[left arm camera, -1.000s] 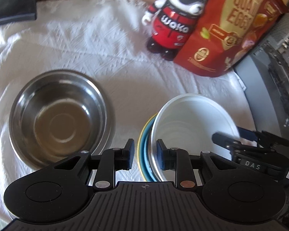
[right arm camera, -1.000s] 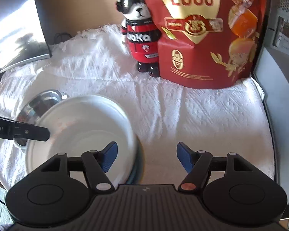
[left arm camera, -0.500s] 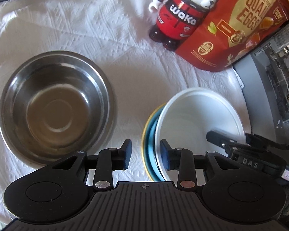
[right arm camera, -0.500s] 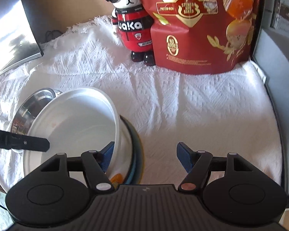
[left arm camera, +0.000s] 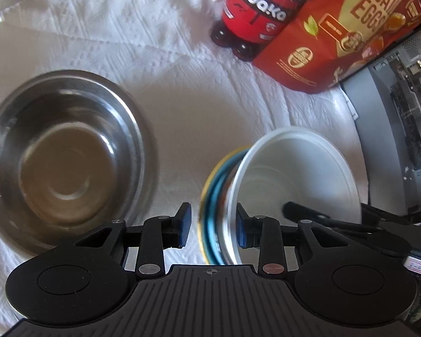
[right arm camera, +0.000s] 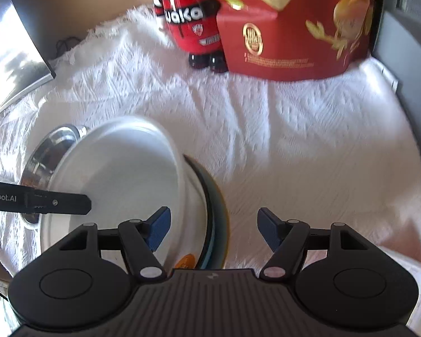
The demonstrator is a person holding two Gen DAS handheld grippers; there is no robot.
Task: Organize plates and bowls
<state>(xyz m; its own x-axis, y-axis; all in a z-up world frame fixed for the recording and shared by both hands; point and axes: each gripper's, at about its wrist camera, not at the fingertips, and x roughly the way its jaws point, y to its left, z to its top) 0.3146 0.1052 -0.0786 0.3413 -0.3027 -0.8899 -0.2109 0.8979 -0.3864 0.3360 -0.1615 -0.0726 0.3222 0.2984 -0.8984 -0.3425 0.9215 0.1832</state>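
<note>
A white cloth (left arm camera: 160,106) covers the table. On it, a white bowl (left arm camera: 297,168) sits tilted on a blue plate (left arm camera: 214,196) with a yellow rim; this stack is the landmark.

Left of the stack, apart from it, lies a steel bowl (left arm camera: 61,157), empty and upright. Behind the stack stand a panda figure (left arm camera: 255,19) in red and, touching its side, a red egg bag (left arm camera: 345,36).

The left gripper (left arm camera: 214,224) straddles the near-left edge of the stack. Its jaws are closing: the plate edge and the bowl wall are between them, the right pad is against the inside of the bowl wall, and the left pad stands clear of the plate. The right gripper (right arm camera: 212,229) straddles the stack's opposite edge, jaws apart, with one finger inside the bowl; no pad presses on anything.

Compared with a second ago, the left wrist view sits lower and closer: both bowls look larger, and the panda's head is now cut off at the top. In the right wrist view the bowl leans more steeply, showing more of the plate beneath it and an orange mark (right arm camera: 185,261) on the bowl's wall.
</note>
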